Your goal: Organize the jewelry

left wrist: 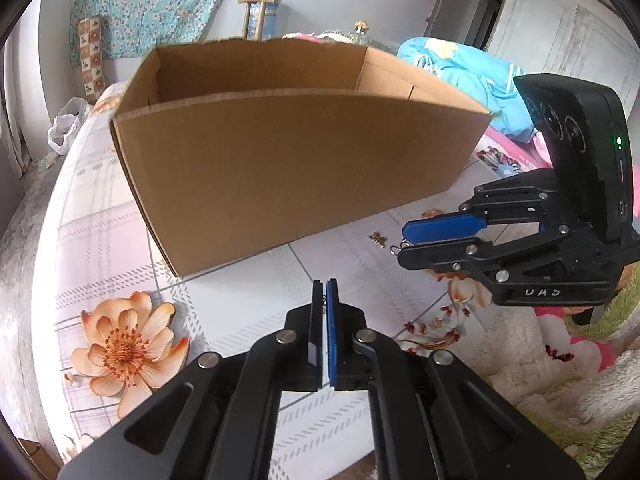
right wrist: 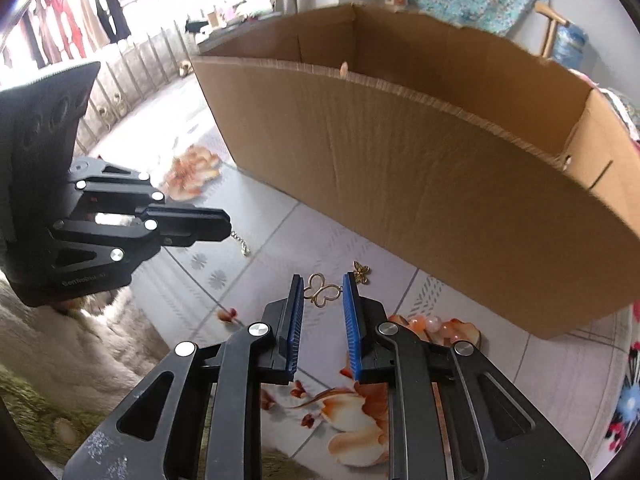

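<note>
Right now the left gripper (left wrist: 325, 282) has its jaws pressed together on a thin chain (right wrist: 240, 243) whose clasp end dangles from the tips. Nearby, the right gripper (right wrist: 323, 278) stands partly open over a gold butterfly-outline piece (right wrist: 322, 290) on the flowered cloth (right wrist: 520, 360), perhaps touching it; a small butterfly charm (right wrist: 361, 272) lies just beside. Behind both stands an open cardboard box (right wrist: 440, 184).

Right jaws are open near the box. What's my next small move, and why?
Probably close the right gripper on the gold butterfly pendant, since it sits between the open jaws at their tips. The left gripper is shut with a short chain hanging from it, so it looks occupied. The cardboard box would come afterwards.
</note>
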`<state>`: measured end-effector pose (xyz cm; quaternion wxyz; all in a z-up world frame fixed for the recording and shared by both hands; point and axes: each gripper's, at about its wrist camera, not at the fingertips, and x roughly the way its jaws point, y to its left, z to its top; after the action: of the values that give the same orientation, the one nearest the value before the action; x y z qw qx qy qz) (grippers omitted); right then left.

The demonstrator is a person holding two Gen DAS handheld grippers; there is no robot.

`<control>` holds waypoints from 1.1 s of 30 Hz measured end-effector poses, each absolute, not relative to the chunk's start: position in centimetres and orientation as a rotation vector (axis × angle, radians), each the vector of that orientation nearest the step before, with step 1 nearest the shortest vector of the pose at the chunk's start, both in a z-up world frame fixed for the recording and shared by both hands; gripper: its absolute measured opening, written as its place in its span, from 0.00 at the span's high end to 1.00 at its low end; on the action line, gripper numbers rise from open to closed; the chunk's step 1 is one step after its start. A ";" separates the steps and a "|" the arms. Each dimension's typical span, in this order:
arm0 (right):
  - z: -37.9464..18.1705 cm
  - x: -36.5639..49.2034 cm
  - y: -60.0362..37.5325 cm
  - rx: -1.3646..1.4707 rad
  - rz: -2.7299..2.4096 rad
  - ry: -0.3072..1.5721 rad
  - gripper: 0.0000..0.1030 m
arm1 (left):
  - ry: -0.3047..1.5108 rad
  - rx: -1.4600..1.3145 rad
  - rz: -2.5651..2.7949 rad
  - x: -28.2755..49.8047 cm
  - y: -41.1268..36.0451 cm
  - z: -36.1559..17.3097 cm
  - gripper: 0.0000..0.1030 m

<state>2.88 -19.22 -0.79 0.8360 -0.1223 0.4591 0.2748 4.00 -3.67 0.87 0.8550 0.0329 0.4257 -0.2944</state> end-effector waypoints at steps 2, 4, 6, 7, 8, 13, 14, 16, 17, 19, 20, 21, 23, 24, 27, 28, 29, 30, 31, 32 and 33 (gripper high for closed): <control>0.2 2.5 -19.8 -0.232 0.578 0.947 0.83 | 0.880 0.070 -0.622 3.5 -3.6 1.6 0.99; 1.4 2.0 -20.4 -0.201 0.579 0.918 0.83 | 0.864 0.067 -0.629 3.0 -3.5 2.6 0.99; 2.6 1.7 -21.0 -0.174 0.585 0.893 0.83 | 0.840 0.063 -0.642 2.5 -3.5 4.0 0.99; 3.5 1.5 -21.3 -0.154 0.595 0.875 0.83 | 0.824 0.062 -0.652 2.2 -3.4 4.8 0.99; 4.4 1.5 -21.7 -0.136 0.605 0.856 0.83 | 0.806 0.062 -0.662 1.9 -3.4 5.8 0.99; 8.8 1.4 -23.2 -0.086 0.625 0.745 0.83 | 0.706 0.053 -0.717 1.9 -3.3 11.6 0.99; 9.3 1.7 -23.5 -0.073 0.627 0.724 0.83 | 0.682 0.048 -0.726 2.1 -3.3 12.8 0.99; 10.5 2.4 -24.0 -0.047 0.629 0.689 0.83 | 0.654 0.033 -0.738 3.3 -3.3 14.9 0.99; 11.0 2.9 -23.9 -0.039 0.628 0.681 0.83 | 0.654 0.026 -0.744 4.0 -3.5 15.5 0.99; 11.5 4.1 -24.4 -0.029 0.620 0.685 0.83 | 0.669 0.021 -0.752 5.6 -4.0 16.3 0.99; 11.5 5.1 -24.4 -0.024 0.622 0.701 0.83 | 0.689 0.028 -0.751 7.0 -4.6 16.3 0.99; 11.4 6.3 -24.5 -0.016 0.618 0.729 0.83 | 0.709 0.033 -0.750 8.0 -5.1 16.1 0.99; 10.8 8.1 -24.3 -0.010 0.604 0.791 0.83 | 0.764 0.042 -0.750 10.4 -6.2 15.3 0.99; 10.4 9.3 -24.3 -0.009 0.593 0.828 0.83 | 0.804 0.045 -0.751 11.6 -6.8 14.5 0.99; 8.6 11.9 -24.0 -0.017 0.560 0.935 0.83 | 0.923 0.044 -0.755 14.3 -8.2 11.9 0.99; 8.1 12.3 -24.0 -0.018 0.551 0.961 0.83 | 0.977 0.043 -0.749 15.4 -8.8 10.7 0.99; 7.5 12.9 -23.9 -0.023 0.548 0.988 0.83 | 1.009 0.046 -0.743 15.9 -9.2 9.9 0.99; 7.1 13.5 -23.7 -0.029 0.546 1.013 0.83 | 1.047 0.043 -0.742 16.6 -9.6 9.0 0.99; 6.4 14.0 -23.6 -0.036 0.539 1.039 0.83 | 1.070 0.035 -0.742 17.0 -9.7 8.3 0.99; 5.9 14.3 -23.4 -0.049 0.529 1.060 0.83 | 1.103 0.025 -0.738 17.5 -9.9 7.6 0.99; 5.5 14.7 -23.3 -0.056 0.529 1.075 0.83 | 1.129 0.020 -0.733 17.8 -10.2 7.0 0.99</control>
<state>14.68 -23.30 5.54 0.8256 -0.0263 0.5058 0.2488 17.82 -10.17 7.00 0.7820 0.0091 0.5228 -0.3393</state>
